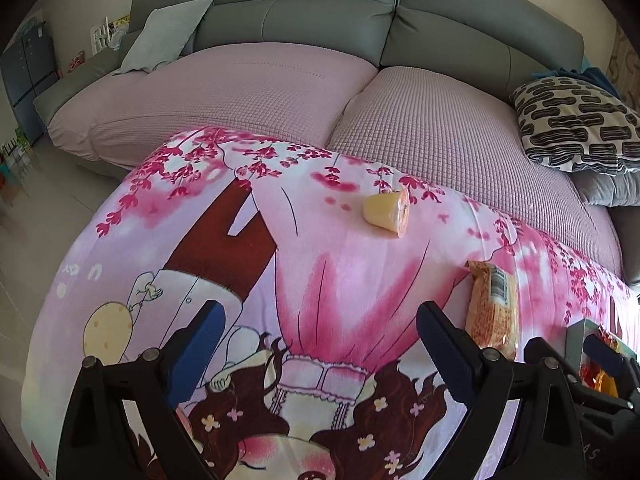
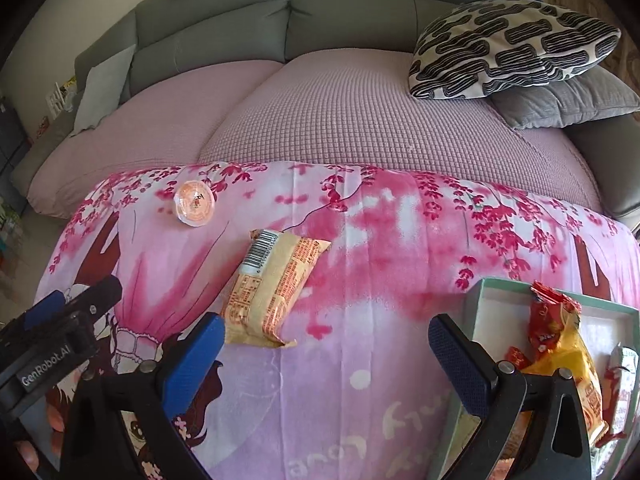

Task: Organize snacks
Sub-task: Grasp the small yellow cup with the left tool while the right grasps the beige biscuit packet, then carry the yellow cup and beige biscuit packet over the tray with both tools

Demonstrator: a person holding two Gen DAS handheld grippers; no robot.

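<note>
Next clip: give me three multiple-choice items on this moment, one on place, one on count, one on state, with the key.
1. Where is the jelly cup?
A. In the box
B. On the blanket near the sofa edge
C. Held in tongs

2. How many snacks lie loose on the blanket, outside the box?
A. Two
B. Four
C. None

3. The right tongs are:
A. Shut on the biscuit packet
B. Open, holding nothing
C. Out of view

Key: B, the cup sits by the blanket's far edge; A, only the cup and the biscuit packet; B, its fingers stand wide apart.
</note>
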